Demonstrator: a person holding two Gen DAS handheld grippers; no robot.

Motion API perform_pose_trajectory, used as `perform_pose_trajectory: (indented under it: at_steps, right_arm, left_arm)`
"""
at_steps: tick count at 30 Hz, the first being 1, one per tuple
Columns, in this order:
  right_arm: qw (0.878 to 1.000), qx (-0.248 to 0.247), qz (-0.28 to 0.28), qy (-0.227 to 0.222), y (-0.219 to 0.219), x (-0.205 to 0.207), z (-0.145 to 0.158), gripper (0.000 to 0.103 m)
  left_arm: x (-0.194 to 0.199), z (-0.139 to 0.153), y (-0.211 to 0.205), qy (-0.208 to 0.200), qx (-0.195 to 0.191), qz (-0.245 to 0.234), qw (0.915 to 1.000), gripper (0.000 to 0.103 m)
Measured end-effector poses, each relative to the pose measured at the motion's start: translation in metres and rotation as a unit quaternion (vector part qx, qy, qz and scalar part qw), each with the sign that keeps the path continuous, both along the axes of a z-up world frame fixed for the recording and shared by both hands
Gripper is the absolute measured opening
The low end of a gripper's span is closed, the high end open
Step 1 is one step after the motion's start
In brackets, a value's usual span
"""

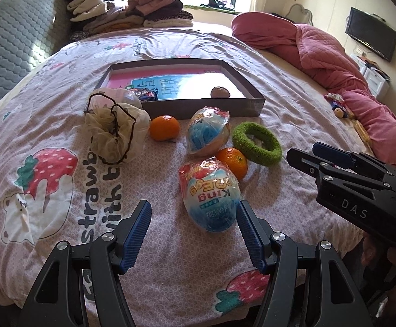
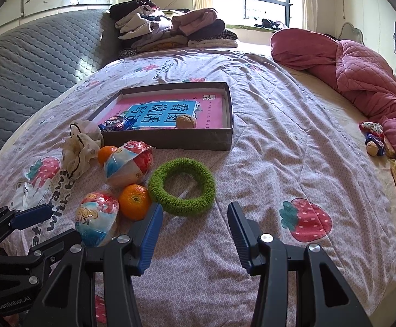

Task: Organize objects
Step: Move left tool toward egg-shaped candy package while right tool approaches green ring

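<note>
A shallow dark box (image 1: pixel 206 106) (image 2: pixel 170 139) lies on the bed with a pink book, a snack packet (image 2: pixel 117 123) and a walnut (image 1: pixel 219 92) (image 2: pixel 186 121) inside. In front of it lie two wrapped toy eggs (image 1: pixel 211 199) (image 1: pixel 207 133), two oranges (image 1: pixel 164 127) (image 1: pixel 233 160), a green knitted ring (image 1: pixel 256 143) (image 2: pixel 181 186) and a mesh drawstring pouch (image 1: pixel 116 133). My left gripper (image 1: pixel 194 234) is open, its right finger next to the near egg. My right gripper (image 2: pixel 195 234) is open and empty, just short of the green ring.
Folded clothes (image 1: pixel 127 8) are stacked at the bed's far end. A pink quilt (image 2: pixel 361 68) lies along the right side, with small snacks and a walnut (image 2: pixel 374 139) beside it. A grey padded headboard (image 2: pixel 34 62) is at the left.
</note>
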State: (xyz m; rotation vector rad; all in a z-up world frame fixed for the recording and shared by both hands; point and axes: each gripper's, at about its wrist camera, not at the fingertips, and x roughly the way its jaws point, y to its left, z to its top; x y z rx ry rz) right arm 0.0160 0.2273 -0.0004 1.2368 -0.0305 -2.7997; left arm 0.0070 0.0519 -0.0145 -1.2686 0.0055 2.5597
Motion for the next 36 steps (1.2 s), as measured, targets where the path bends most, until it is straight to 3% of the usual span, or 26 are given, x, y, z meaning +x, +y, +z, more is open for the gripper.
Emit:
perform_pose_trajectory:
  at_steps: [21, 36]
  right_arm:
    - [1.000, 0.002, -0.013, -0.007, 0.009, -0.027, -0.012, 0.049]
    - [1.000, 0.001, -0.017, -0.022, 0.009, -0.050, -0.029, 0.049]
  left_arm:
    - [-0.009, -0.010, 0.022, -0.006, 0.000, -0.013, 0.9999, 0.066]
    - [-0.023, -0.022, 0.033, -0.006, -0.026, -0.002, 0.9996, 0.066]
